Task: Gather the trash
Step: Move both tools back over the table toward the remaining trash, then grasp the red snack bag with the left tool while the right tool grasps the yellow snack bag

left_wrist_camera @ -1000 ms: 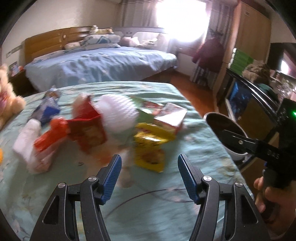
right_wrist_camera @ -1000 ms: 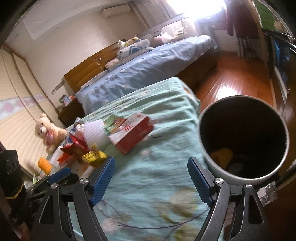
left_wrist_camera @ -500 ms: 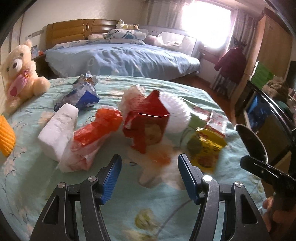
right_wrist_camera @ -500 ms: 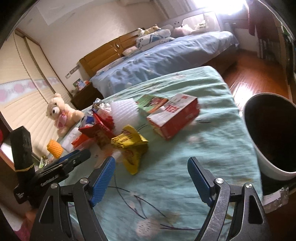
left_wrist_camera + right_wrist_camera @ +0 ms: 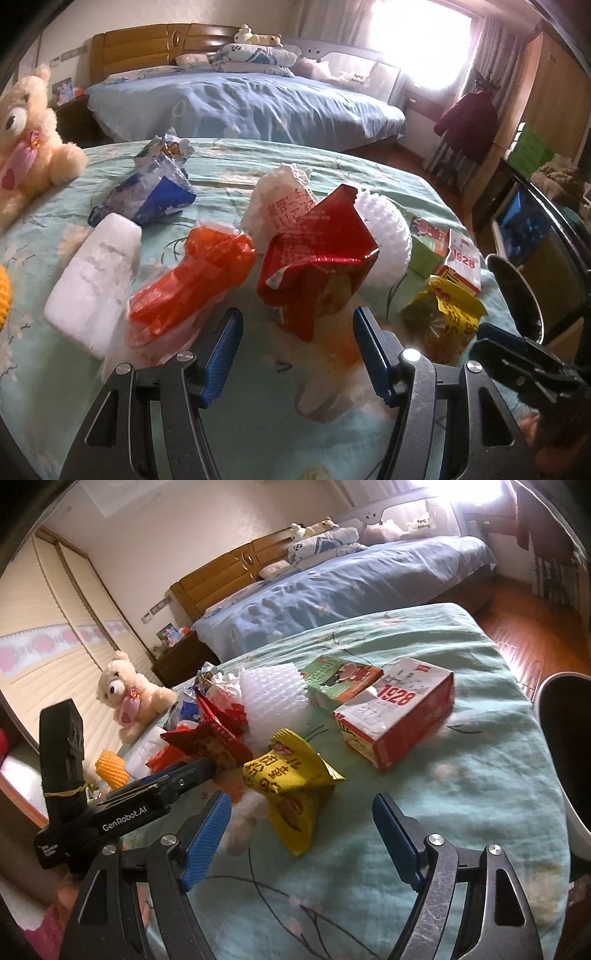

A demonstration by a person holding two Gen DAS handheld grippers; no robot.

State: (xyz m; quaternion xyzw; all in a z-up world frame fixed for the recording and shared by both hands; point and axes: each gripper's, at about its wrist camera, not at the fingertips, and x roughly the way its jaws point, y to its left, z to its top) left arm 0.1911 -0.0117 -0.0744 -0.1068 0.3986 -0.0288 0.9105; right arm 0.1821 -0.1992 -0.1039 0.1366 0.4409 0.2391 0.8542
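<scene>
Left gripper [image 5: 297, 350]: jaws apart, nothing between them; it sits at the bottom middle of the left view, above the green bedspread [image 5: 229, 173].
Right gripper [image 5: 301, 832]: jaws apart and holding nothing, at the bottom middle of the right view; in the left view only one dark finger shows at the lower right, the rest is cut off.
Red bag [image 5: 317, 254]: crumpled, in the middle of the left view just beyond the left fingertips; its lower part is blurred.
Orange wrapper [image 5: 195, 280]: left of the red bag, touching a white packet [image 5: 94, 280].
Yellow bag [image 5: 291, 775]: middle of the right view, just beyond the right gripper, near the left blue pad.
Red box [image 5: 397, 710]: marked 1928, upper right of the yellow bag; in the left view it is partly hidden behind that bag.
White foam net [image 5: 275, 698]: behind the bags; its lower edge is hidden.
Blue wrapper [image 5: 151, 188]: upper left of the left view.
Bin [image 5: 567, 753]: right edge of the right view, mostly cut off; what is inside cannot be seen.
Teddy bear [image 5: 27, 136]: left edge, partly cut off.
</scene>
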